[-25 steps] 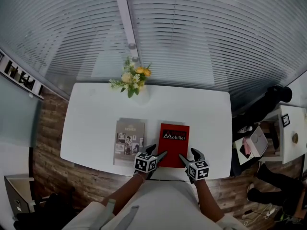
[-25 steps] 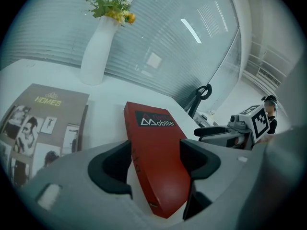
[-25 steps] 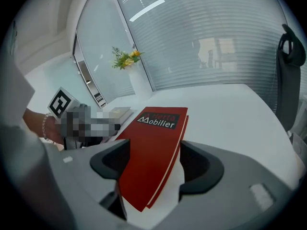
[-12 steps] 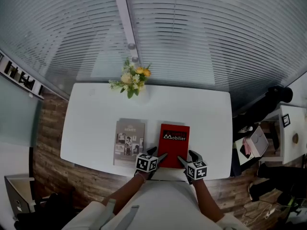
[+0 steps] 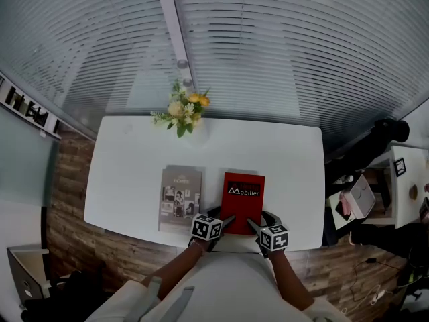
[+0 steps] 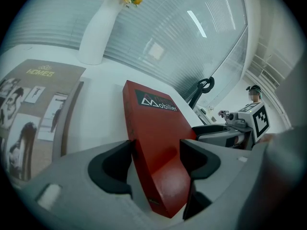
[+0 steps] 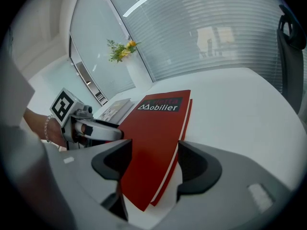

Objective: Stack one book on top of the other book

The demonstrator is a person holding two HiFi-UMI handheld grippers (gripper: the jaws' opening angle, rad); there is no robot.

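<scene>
— Where is the book on your screens?

— The flat red book with white "Mobilier" lettering (image 5: 242, 193) lies on the white tabletop (image 5: 127, 159), close to the front edge and a little right of centre in my head view. Its near short edge faces me, and both tongs sit at that edge.

— Which corner has which?

— The left tongs (image 5: 219, 218) are at the near left corner. In the left gripper view that corner reaches in between the two dark jaws, which stand spread wider than the book is thick. The left-hand jaw looks close against the spine side, but I cannot tell whether it touches. The right tongs (image 5: 259, 221) are at the near right corner, also spread, with the red cover and the white page edges running in between the jaws. Neither pair pinches the book.

— And the other one?

— The grey book with photographs on its cover (image 5: 180, 193) lies flat just left of the red one and parallel to it. A strip of bare tabletop separates them, and it is clear of both tongs.

— Further out?

— A tall white vase (image 6: 98, 30) of yellow flowers stands at the tabletop's far edge, well apart from both books. Pale horizontal blinds (image 5: 268, 45) hang behind it, and a brown wood-plank floor (image 5: 67, 180) shows around the tabletop.
</scene>
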